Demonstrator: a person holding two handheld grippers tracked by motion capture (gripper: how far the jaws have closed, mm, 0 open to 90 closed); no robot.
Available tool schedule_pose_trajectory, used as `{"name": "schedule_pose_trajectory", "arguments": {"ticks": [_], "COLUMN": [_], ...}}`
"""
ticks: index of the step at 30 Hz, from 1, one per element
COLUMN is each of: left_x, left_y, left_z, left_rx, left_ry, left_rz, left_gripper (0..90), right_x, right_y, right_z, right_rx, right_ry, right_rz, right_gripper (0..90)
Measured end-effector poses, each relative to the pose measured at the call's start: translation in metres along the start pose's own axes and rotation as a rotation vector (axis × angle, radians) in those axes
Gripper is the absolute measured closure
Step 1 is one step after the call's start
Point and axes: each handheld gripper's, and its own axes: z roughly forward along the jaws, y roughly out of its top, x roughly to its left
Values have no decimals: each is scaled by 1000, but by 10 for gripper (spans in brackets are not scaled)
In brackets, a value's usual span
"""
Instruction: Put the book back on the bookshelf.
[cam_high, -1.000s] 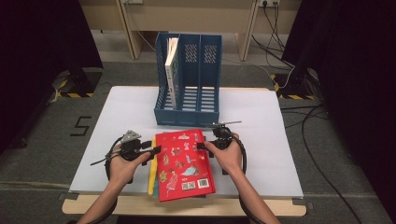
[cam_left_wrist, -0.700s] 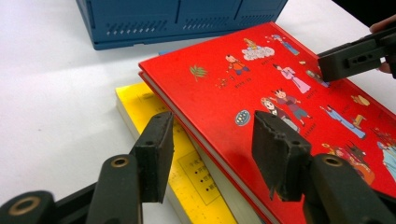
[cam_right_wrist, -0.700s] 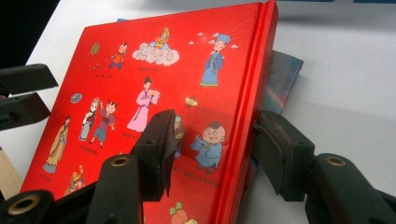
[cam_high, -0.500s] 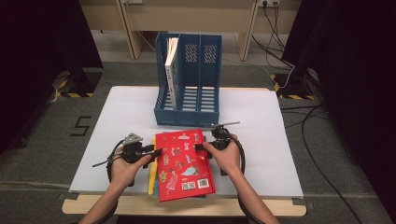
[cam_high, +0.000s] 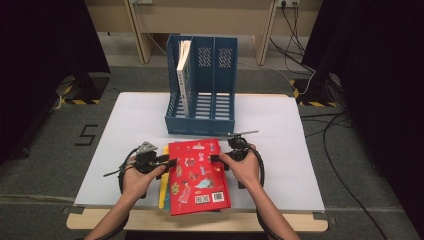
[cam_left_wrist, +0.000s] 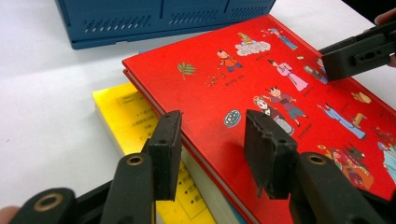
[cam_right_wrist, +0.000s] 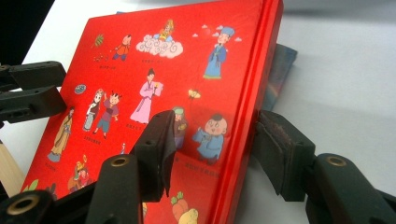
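High view: two grippers — left gripper (cam_high: 171, 163), right gripper (cam_high: 214, 158) — jaws spread astride one red book (cam_high: 199, 176).

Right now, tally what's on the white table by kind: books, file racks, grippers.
Books: 4 (red picture book, yellow book, blue book, pale upright book)
Blue plastic file rack: 1
Black two-jaw grippers: 2 (left gripper, right gripper)
Total: 7

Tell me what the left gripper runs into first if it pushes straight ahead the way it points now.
Most likely the red book: the left gripper has its open jaws astride that book's near edge, one over the cover, one over the yellow book beneath. Farther on waits the right gripper.
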Motion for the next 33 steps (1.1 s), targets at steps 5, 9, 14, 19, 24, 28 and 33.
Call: {"name": "schedule_pose_trajectory", "arguments": {"ticks": [5, 9, 14, 19, 24, 28, 33], "left_x": [-2, -4, -5, -7, -8, -9, -9], "left_y": [2, 4, 6, 7, 8, 9, 8], "left_z": [3, 5, 7, 11, 12, 12, 12], "left_rx": [7, 13, 18, 16, 15, 19, 20], "left_ry": [1, 2, 0, -1, 2, 6, 7], "left_rz": [16, 29, 37, 39, 48, 52, 54], "left_gripper": [563, 563, 562, 559, 557, 557, 557], "right_x": [-9, -13, -17, -19, -20, -22, -23], "right_y": [3, 6, 6, 8, 9, 10, 11], "right_z": [-4, -2, 2, 5, 7, 11, 15], "right_rx": [-4, 6, 10, 19, 26, 33, 45], "right_ry": [-12, 1, 31, 52, 56, 83, 114], "right_rz": [13, 32, 49, 78, 90, 119, 153], "right_gripper": [477, 472, 452, 436, 412, 394, 381]}}
